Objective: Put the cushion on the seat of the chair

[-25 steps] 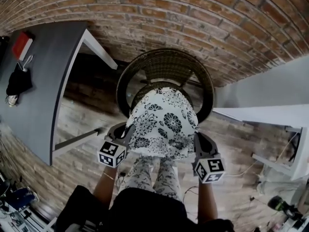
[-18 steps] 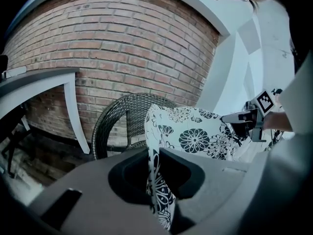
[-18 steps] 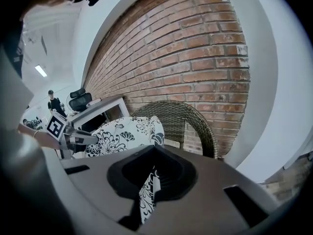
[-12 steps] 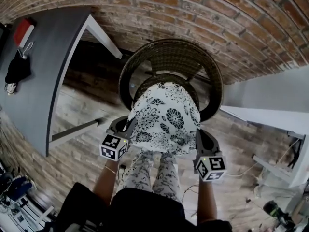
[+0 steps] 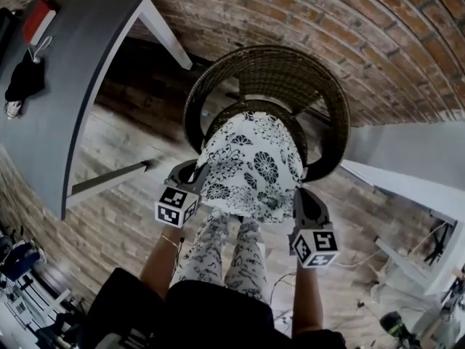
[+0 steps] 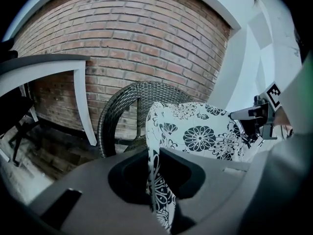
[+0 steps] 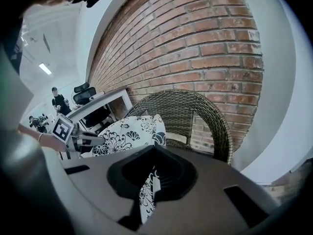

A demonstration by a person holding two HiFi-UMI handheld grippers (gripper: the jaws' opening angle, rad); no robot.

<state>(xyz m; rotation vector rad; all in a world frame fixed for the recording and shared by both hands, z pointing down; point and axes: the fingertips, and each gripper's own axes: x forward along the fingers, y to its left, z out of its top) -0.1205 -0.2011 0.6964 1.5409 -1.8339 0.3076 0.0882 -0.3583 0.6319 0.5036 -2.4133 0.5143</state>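
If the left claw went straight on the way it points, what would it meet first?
Likely the seat front of the wicker chair, though depth is unclear. The left claw, jaws just eased wider yet gripping the cushion, aims there.

The cushion point(image 5: 251, 169) looks to me like soft matt cloth, white with a black flower print; the chair point(image 5: 269, 71) is dark woven wicker, ribbed and rough; the wall point(image 5: 349, 20) is coarse red brick with gritty mortar; the floor point(image 5: 120, 158) is worn matt wood planks; the tabletop point(image 5: 65, 86) is smooth, matt dark grey.
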